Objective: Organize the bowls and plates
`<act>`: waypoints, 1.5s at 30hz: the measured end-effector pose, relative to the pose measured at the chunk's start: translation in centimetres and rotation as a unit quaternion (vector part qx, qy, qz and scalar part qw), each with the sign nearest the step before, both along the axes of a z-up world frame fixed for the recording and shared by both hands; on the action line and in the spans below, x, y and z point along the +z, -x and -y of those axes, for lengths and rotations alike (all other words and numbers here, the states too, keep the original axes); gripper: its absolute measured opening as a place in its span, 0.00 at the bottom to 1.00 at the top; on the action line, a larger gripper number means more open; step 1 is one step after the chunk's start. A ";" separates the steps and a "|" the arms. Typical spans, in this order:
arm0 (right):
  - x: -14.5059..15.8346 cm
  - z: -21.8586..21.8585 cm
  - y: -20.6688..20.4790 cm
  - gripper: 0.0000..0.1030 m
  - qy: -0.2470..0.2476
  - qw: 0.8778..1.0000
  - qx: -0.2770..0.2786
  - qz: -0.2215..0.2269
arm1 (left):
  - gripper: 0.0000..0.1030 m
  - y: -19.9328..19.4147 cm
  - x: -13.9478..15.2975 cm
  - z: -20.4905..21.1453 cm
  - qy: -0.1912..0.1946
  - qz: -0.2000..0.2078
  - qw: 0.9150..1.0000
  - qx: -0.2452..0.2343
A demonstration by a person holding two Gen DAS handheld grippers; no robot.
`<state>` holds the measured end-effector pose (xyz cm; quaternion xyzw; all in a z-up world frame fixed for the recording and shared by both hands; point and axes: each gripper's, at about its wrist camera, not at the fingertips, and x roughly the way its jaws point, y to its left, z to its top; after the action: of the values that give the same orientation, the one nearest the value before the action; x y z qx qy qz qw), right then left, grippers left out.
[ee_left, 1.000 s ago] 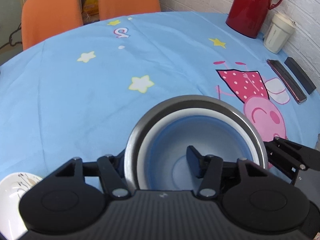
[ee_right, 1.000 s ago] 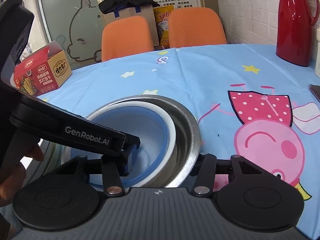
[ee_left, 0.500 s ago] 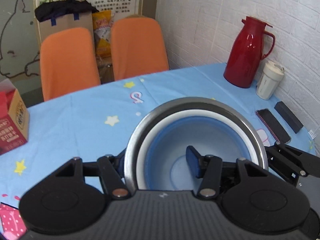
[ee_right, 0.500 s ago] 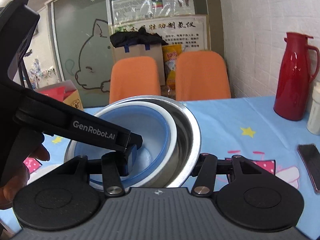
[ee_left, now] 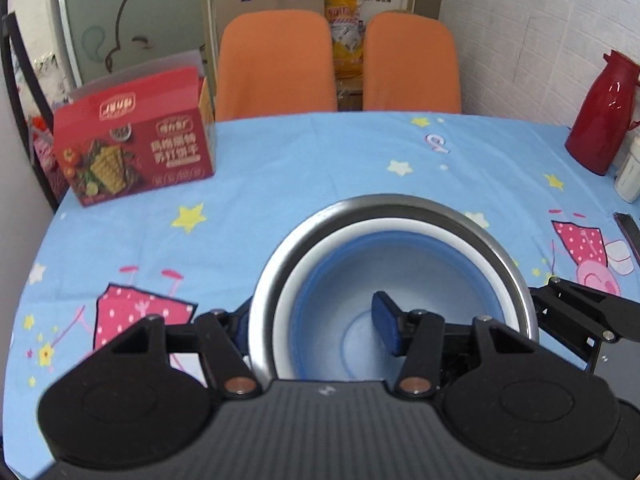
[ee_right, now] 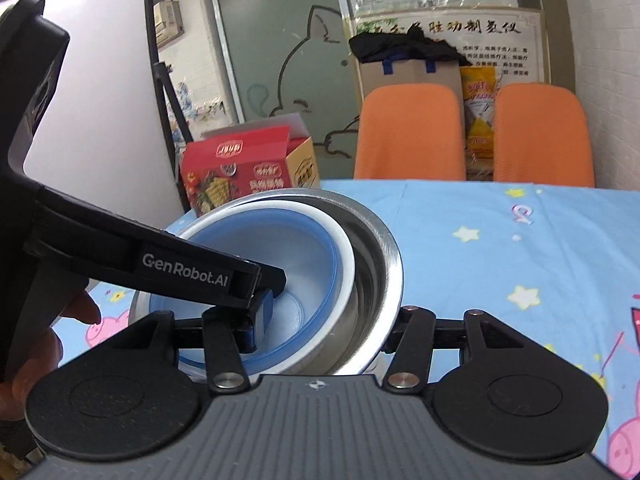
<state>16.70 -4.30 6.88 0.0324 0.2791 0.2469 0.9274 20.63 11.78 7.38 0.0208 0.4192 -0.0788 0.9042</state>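
A steel bowl [ee_left: 516, 276] with a blue-and-white bowl [ee_left: 400, 264] nested inside is held in the air above the table. My left gripper [ee_left: 316, 328] is shut on the bowls' near-left wall, one finger [ee_left: 386, 322] inside and one outside. My right gripper [ee_right: 324, 332] is shut on the opposite wall of the same bowls [ee_right: 372, 248], one finger [ee_right: 256, 320] inside the blue bowl [ee_right: 280, 248]. The left gripper's body crosses the right wrist view at the left.
A red snack box [ee_left: 136, 152] stands at the table's far left. A red thermos [ee_left: 604, 120], a white cup [ee_left: 628, 176] and a phone [ee_left: 630, 228] are at the right edge. Two orange chairs [ee_left: 276, 64] stand behind the blue tablecloth [ee_left: 320, 160].
Both grippers have lifted the nested bowls off the table and swung them left; the views now face the chairs and the red box.
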 end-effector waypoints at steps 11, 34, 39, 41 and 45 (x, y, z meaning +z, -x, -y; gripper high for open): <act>-4.4 -2.1 1.2 0.86 0.031 0.998 0.003 -0.061 | 0.52 0.6 -5.4 -1.8 0.023 -0.045 0.999 0.001; -1.5 6.5 4.9 1.00 -0.038 0.993 -0.107 0.025 | 0.88 6.8 -0.4 0.4 -0.005 0.135 0.989 0.064; -1.9 7.8 8.3 1.00 -0.048 0.991 -0.120 0.044 | 0.89 11.0 -1.6 2.3 -0.009 0.146 0.987 0.064; -2.4 8.2 9.7 1.00 -0.048 0.989 -0.128 0.049 | 0.89 12.6 -2.4 2.9 -0.005 0.143 0.988 0.062; -4.0 9.1 12.0 1.00 -0.043 0.987 -0.149 0.045 | 0.89 15.7 -4.4 4.0 0.006 0.138 0.989 0.056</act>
<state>4.65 -13.41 2.86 0.1019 0.2183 0.1193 0.9632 4.92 7.81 2.97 0.0023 0.2908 -0.0276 0.9564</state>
